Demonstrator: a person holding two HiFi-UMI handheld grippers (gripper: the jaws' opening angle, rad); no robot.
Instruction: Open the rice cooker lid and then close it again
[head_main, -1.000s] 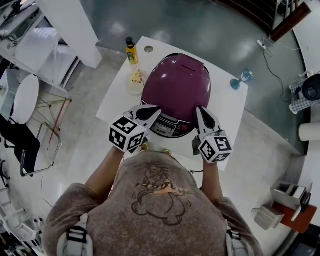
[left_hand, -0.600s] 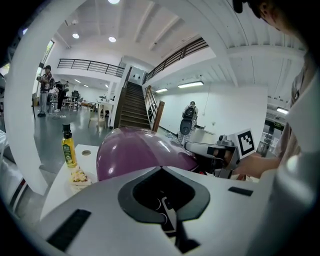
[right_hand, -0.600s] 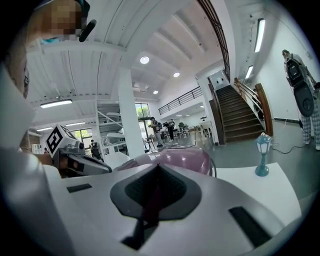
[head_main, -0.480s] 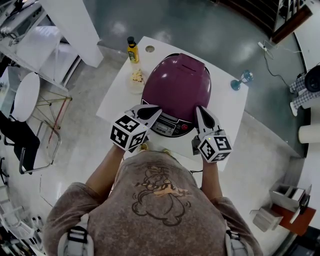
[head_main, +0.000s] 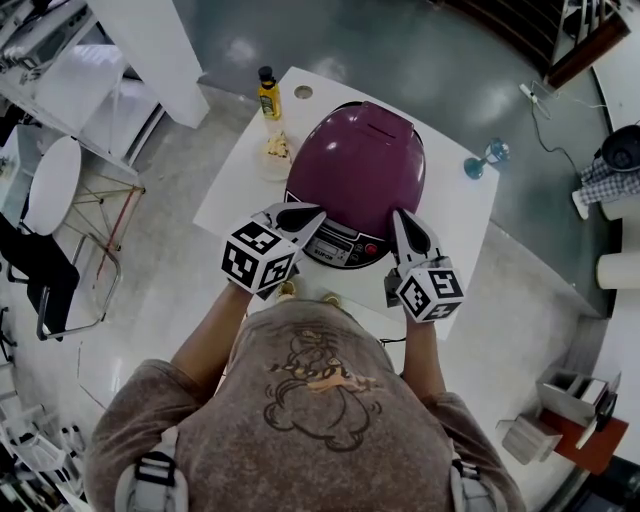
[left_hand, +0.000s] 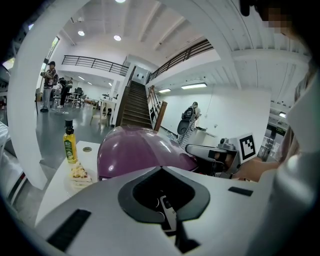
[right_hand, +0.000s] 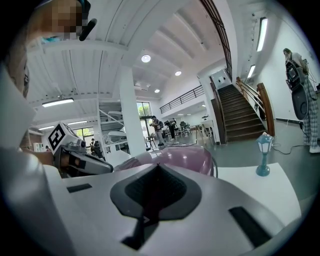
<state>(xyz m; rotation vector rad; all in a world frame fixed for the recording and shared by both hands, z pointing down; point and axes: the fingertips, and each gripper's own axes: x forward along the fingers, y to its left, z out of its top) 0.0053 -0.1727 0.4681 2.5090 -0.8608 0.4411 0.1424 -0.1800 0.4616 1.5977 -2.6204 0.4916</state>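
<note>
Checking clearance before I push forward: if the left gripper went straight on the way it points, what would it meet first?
The rice cooker: the left gripper aims at its front corner, by the control panel; the gap looks small, though depth is unclear.

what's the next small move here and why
Probably nudge the right gripper onto the front edge of the rice cooker lid to release it: the lid is down, and the left gripper and right one sit shut beside the control panel.

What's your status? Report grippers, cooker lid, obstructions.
Both shut, empty: left gripper, right gripper, at the cooker's front. Rice cooker lid down. Bottle stands beside cooker, not blocking.
</note>
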